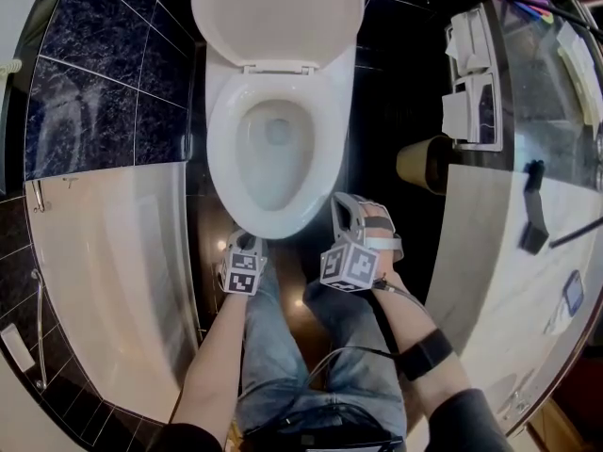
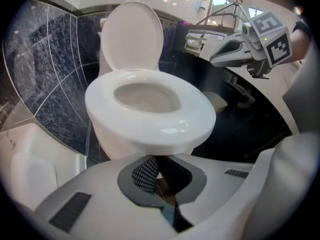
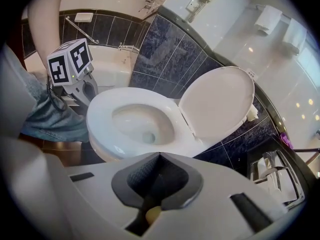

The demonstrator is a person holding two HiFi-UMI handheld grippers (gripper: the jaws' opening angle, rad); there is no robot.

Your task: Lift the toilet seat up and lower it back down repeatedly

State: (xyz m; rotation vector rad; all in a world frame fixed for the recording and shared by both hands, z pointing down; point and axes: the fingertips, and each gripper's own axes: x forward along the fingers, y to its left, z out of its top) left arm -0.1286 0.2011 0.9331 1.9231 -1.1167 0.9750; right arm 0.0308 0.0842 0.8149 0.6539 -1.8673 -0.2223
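Standing over the toilet, I hold a gripper in each hand, my jeans (image 1: 283,347) and forearms filling the bottom of the head view. My left gripper (image 1: 239,245) has its jaws pressed together with nothing between them. Its own view shows the closed tip (image 2: 155,160) pointing at the front of the bowl just under the rim, though I cannot tell whether it touches the porcelain. My right gripper (image 1: 343,207) is likewise closed and empty, its tip (image 3: 159,156) aimed across the bowl from the front right, just beside the toilet and apart from it.

Between and beyond the two tools lies the toilet seat (image 1: 224,149), down flat on the bowl, a white ring around the water. Behind it the lid (image 1: 278,12) stands raised against the back. From the left gripper view the seat (image 2: 165,129) fills the middle with the lid (image 2: 132,34) upright behind it. From the right gripper view the seat (image 3: 105,119) lies level and the lid (image 3: 217,101) leans back to the right.

Dark blue tiles (image 1: 89,73) cover the wall to my left above a white bathtub (image 1: 104,252). To my right a tan bin (image 1: 424,163) sits on the dark floor beside a marble counter (image 1: 490,252), with paper holders (image 1: 471,83) farther back.
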